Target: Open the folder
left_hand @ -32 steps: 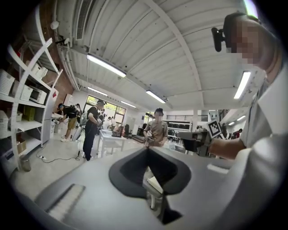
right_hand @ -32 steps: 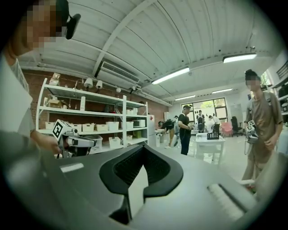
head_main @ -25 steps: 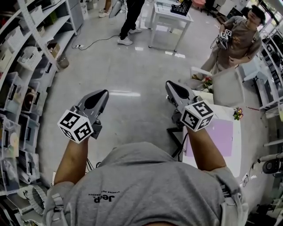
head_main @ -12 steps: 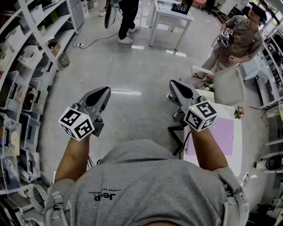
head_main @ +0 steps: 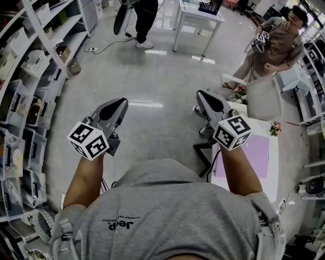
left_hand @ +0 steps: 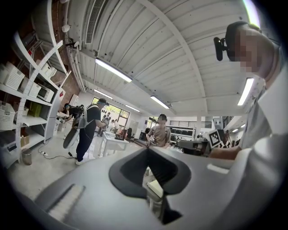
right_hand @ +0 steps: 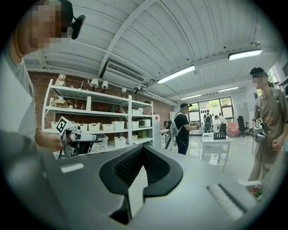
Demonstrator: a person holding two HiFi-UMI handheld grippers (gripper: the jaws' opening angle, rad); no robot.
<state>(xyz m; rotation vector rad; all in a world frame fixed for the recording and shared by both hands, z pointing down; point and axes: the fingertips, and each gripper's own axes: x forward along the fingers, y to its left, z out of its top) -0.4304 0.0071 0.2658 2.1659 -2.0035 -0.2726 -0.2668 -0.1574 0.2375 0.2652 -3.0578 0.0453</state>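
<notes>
A pale purple folder [head_main: 254, 155] lies shut and flat on a white table [head_main: 256, 190] at the right of the head view, partly hidden by my right forearm. My right gripper [head_main: 201, 95] is held level above the table's left edge, jaws shut and empty; in its own view the tips [right_hand: 143, 146] meet with nothing between them. My left gripper [head_main: 119, 104] hangs level over the bare floor, well left of the table. Its jaws [left_hand: 147, 149] also meet at the tip and hold nothing. The folder shows in neither gripper view.
Storage shelves [head_main: 30, 76] line the left side. A white chair [head_main: 261, 99] and small flowers [head_main: 237, 94] stand by the table's far end. A person in beige [head_main: 274, 45] holds grippers beyond it. Another white table [head_main: 195, 18] and a person in black [head_main: 144, 15] are farther off.
Both grippers keep their places. The person in black at the far end of the floor has stepped a little to the left.
</notes>
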